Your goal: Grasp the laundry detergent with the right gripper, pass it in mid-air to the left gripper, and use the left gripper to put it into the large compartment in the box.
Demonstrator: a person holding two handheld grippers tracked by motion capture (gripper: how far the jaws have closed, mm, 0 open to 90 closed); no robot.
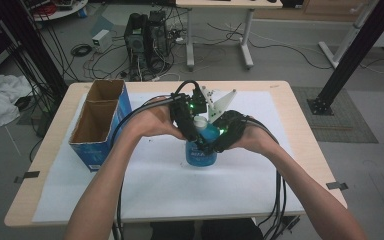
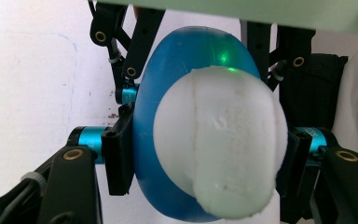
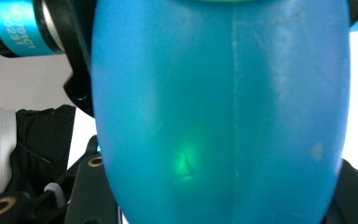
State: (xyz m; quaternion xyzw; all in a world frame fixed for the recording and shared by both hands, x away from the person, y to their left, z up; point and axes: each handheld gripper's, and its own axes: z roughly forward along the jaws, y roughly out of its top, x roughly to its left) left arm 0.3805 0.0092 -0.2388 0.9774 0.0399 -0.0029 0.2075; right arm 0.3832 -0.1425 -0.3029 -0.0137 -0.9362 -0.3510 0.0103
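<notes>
A blue bottle (image 1: 200, 150) stands upright in the middle of the worktop (image 1: 285, 100), on a white sheet (image 1: 155, 185) that covers most of it. Both claws have it at once. The right claw (image 1: 219, 142) is clamped on the bottle's round blue body, and I think that is to keep the bottle from turning or tipping. The left claw (image 1: 194, 131) comes from above and is pressed together on the white cap (image 2: 219, 144), one black pad on each side. It looks like the cap is about to be twisted off, so one claw holds and the other turns. The bottle is smooth, shiny plastic, fat and oval, with a thin seam running down its side. The cap is white and rounded, a bit rough and scuffed, with a line across it. A little green light shines on the blue plastic. At the left side of the worktop sits an open blue cardboard box (image 1: 100, 125), brown inside, well apart from the bottle.
</notes>
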